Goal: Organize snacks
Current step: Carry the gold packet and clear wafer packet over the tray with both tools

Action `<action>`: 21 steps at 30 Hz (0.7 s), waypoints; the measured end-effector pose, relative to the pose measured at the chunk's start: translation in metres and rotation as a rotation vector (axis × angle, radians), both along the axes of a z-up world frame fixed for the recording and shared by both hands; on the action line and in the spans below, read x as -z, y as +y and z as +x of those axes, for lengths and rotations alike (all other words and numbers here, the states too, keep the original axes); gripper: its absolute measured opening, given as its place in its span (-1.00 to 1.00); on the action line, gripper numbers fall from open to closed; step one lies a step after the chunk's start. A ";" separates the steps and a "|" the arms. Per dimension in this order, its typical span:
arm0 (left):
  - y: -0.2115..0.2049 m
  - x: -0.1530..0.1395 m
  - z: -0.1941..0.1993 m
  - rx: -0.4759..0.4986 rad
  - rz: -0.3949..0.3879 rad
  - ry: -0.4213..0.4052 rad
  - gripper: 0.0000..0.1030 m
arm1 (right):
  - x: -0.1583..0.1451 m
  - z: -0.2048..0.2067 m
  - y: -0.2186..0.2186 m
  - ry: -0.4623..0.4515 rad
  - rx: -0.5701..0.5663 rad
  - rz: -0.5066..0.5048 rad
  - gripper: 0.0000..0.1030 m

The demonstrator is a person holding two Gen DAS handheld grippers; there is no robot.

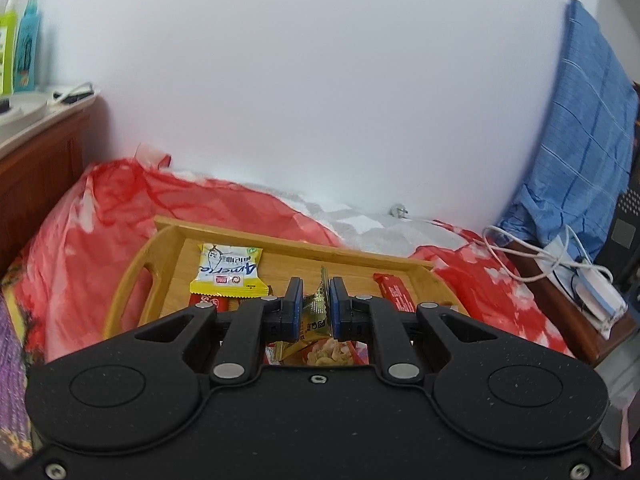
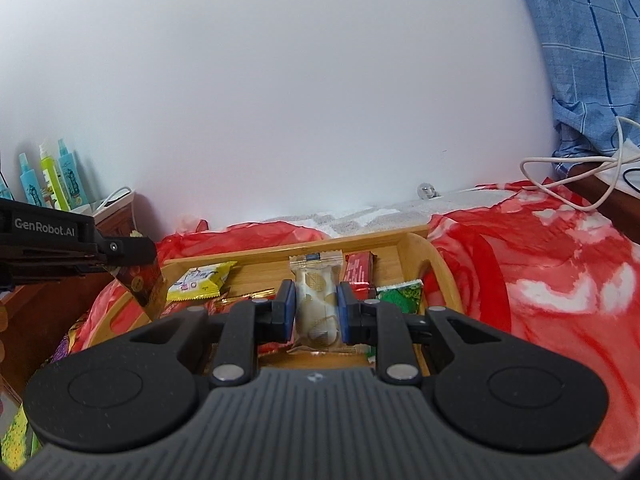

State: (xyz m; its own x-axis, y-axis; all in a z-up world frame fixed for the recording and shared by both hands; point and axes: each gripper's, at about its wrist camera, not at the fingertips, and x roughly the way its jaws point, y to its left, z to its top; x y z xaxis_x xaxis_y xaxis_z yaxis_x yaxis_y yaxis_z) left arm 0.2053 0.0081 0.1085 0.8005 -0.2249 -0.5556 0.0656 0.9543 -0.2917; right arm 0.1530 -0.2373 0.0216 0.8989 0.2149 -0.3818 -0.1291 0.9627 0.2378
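A bamboo tray [image 1: 132, 276] with handles lies on a red sheet and holds snack packets. My left gripper [image 1: 315, 300] is shut on a gold and dark snack packet [image 1: 316, 312], held above the tray's near side; it also shows in the right wrist view [image 2: 140, 284]. A yellow Americ packet [image 1: 229, 270] and a red bar [image 1: 396, 292] lie in the tray. My right gripper [image 2: 317, 304] is shut on a clear packet of white biscuits [image 2: 316, 300] over the tray [image 2: 440, 268]. A red bar [image 2: 360, 272], a green packet [image 2: 402, 296] and the yellow packet [image 2: 200, 280] lie around it.
A white wall stands just behind the tray. A wooden side table [image 1: 36, 160] with bottles [image 1: 24, 48] is at left. A blue checked cloth [image 1: 580, 120], white cables [image 1: 540, 256] and a face mask [image 1: 592, 284] are at right. A red sheet [image 2: 540, 280] covers the bed.
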 end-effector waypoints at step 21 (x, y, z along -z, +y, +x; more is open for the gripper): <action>-0.009 0.035 0.049 -0.055 -0.082 0.120 -0.75 | 0.012 0.061 -0.012 0.081 -0.009 0.057 -0.49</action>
State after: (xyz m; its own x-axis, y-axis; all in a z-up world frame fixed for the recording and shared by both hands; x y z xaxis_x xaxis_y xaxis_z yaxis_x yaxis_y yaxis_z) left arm 0.2540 -0.0005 0.0732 0.7420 -0.2308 -0.6294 -0.0263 0.9282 -0.3713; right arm 0.2143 -0.2497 0.0092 0.8637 0.2460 -0.4398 -0.1157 0.9462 0.3020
